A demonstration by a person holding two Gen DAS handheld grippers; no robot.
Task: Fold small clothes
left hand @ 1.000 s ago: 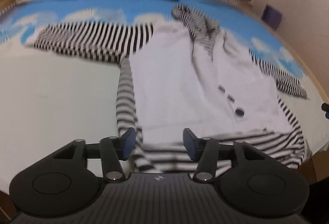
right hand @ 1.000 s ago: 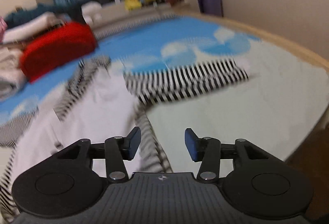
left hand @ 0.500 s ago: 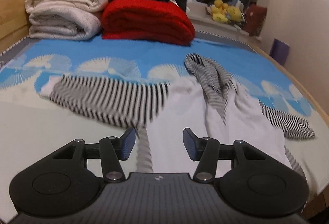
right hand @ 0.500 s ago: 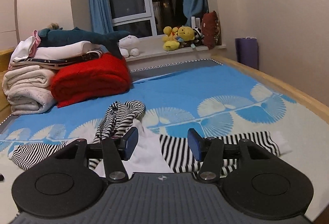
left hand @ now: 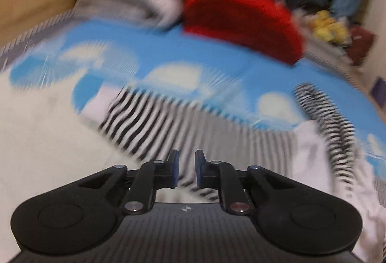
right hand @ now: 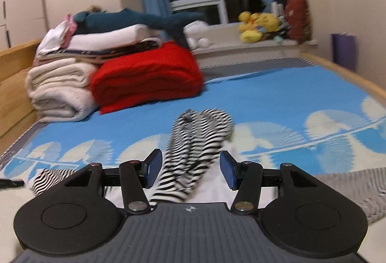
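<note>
The small striped garment (left hand: 183, 128) is spread flat on the bed (left hand: 144, 50), its hood (right hand: 202, 128) laid toward the red blanket (right hand: 147, 75). The left gripper (left hand: 184, 172) has just been closing over a striped sleeve; its jaws are seen nearly together, but a grasp cannot be told through the blur. The right gripper (right hand: 190, 170) is held released above the hood. No writing can be read

Dim indoor light; left view heavily motion-blurred.
</note>
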